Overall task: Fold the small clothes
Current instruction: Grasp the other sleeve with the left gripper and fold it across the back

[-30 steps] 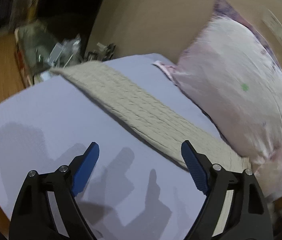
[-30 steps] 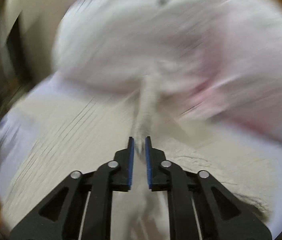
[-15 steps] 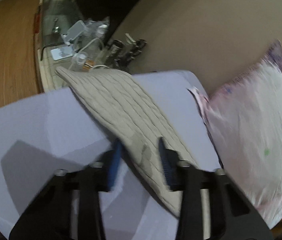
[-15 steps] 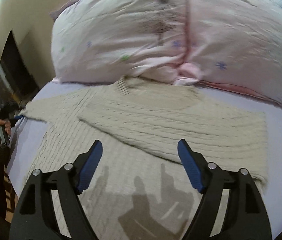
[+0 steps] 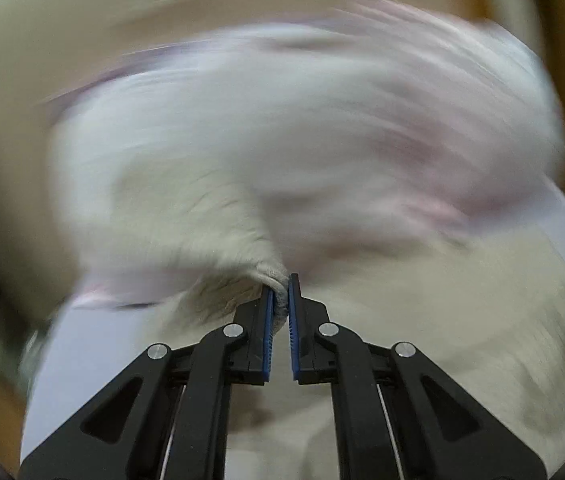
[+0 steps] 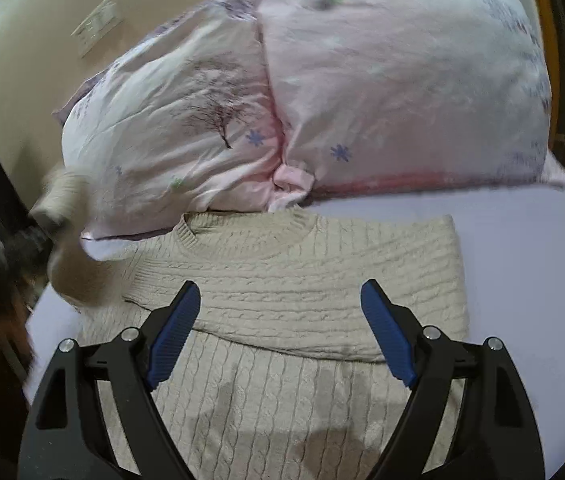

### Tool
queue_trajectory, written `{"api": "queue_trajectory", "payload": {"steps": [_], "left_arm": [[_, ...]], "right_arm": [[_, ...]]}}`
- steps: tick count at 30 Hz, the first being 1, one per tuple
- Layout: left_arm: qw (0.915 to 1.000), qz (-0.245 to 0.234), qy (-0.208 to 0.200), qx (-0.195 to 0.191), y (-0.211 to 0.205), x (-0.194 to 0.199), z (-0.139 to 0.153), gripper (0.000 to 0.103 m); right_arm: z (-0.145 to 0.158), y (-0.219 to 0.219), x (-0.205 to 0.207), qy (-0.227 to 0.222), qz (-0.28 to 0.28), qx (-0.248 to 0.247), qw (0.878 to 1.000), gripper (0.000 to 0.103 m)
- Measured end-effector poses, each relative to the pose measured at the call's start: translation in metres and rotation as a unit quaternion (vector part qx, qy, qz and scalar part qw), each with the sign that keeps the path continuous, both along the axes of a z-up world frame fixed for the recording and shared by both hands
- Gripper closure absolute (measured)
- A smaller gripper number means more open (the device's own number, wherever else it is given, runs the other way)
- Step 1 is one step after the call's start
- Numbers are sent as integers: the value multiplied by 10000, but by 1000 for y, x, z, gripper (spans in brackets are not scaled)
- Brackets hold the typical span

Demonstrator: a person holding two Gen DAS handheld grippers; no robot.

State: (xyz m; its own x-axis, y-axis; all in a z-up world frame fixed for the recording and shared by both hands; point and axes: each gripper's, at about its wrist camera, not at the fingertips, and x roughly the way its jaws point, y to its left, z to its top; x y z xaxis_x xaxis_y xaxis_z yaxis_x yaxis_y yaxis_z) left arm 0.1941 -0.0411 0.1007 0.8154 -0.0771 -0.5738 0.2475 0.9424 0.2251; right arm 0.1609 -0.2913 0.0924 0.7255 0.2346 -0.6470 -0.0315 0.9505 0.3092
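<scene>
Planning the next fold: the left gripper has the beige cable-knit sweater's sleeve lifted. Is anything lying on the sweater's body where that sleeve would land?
Nothing visible does. The beige cable-knit sweater lies bare on the lavender sheet, one sleeve already folded across. The open right gripper hovers above it, and the pink printed pillow only borders the collar. The left gripper pinches the sleeve.

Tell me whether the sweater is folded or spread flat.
Partly folded: one sleeve of the cable-knit sweater lies across its chest; the left gripper pinches the other.

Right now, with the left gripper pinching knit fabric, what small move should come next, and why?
Probably carry the left sleeve across the sweater chest. The left gripper is clamped on it, lifted, while the other sleeve already lies folded across; the right gripper hovers open.
</scene>
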Motion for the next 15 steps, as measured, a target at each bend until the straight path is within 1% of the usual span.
{"api": "queue_trajectory", "payload": {"steps": [1, 2, 3, 4, 5, 6, 8, 9, 10, 11, 12, 14, 15], "left_arm": [[9987, -419, 221, 190, -35, -4, -18, 96], [9935, -904, 543, 439, -73, -11, -42, 96], [9875, -1215, 757, 662, -99, -18, -61, 95], [9835, -1375, 840, 820, -114, -26, -74, 95], [9822, -1446, 860, 840, -119, -32, -78, 95], [9819, -1505, 860, 764, -118, -38, -77, 95], [9853, -1469, 815, 326, -95, -51, -62, 94], [9865, -1419, 808, 137, -83, -55, -54, 91], [9880, -1313, 809, -128, -63, -61, -46, 87], [9890, -1203, 825, -261, -50, -62, -40, 78], [9897, -1074, 861, -385, -33, -63, -36, 73], [9904, -723, 994, -625, 4, -74, -31, 72], [9905, -543, 1047, -709, 22, -80, -30, 72]], "right_arm": [[-5, -5, 3, 93, -44, 121, 9999, 21], [-10, -10, 5, 186, -96, 236, 9995, 21], [-13, -15, 7, 264, -131, 360, 9989, 21], [-16, -21, 8, 340, -165, 497, 9981, 21], [-19, -27, 8, 410, -202, 651, 9968, 21], [-21, -34, 9, 474, -226, 835, 9951, 23], [-26, -43, 12, 568, -244, 1053, 9925, 33], [-28, -45, 14, 631, -275, 1098, 9916, 37], [-32, -47, 18, 743, -330, 1166, 9899, 44], [-38, -48, 23, 865, -354, 1290, 9872, 50], [-43, -48, 28, 970, -334, 1392, 9849, 51], [-56, -44, 39, 1200, -293, 1503, 9809, 54], [-63, -39, 46, 1336, -239, 1472, 9798, 55]]}}
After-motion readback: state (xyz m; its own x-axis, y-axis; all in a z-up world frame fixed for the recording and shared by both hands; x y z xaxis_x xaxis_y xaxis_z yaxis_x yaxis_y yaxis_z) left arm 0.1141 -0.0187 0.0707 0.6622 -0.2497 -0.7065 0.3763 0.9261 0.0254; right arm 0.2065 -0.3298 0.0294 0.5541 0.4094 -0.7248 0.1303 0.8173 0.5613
